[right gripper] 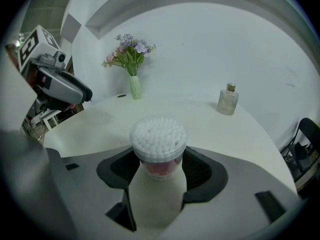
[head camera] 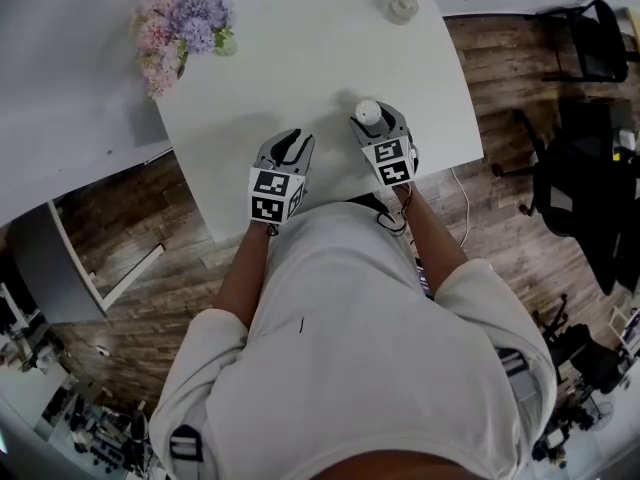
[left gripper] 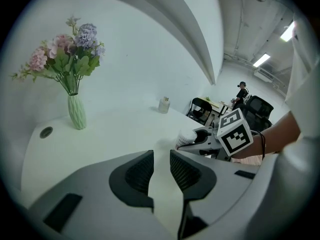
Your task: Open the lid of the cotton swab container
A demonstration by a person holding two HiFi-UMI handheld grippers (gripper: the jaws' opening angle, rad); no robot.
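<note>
A round clear cotton swab container (head camera: 368, 113) (right gripper: 158, 144) with a red label stands on the white table (head camera: 300, 68), its top packed with white swab tips. My right gripper (head camera: 372, 126) (right gripper: 159, 156) is around it: the jaws flank its body closely and stand wide, without visibly pressing. To its left, my left gripper (head camera: 292, 146) (left gripper: 161, 156) hovers over the table's near edge, with a narrow gap and nothing between its pads. In the left gripper view the container (left gripper: 187, 136) shows at the right, with the right gripper (left gripper: 202, 138) behind it.
A pale green vase of pink and purple flowers (head camera: 185, 28) (left gripper: 75, 84) (right gripper: 131, 69) stands at the table's far left corner. A small glass bottle (head camera: 402, 6) (right gripper: 227, 100) sits at the far right. Black office chairs (head camera: 590, 38) stand on the wood floor to the right.
</note>
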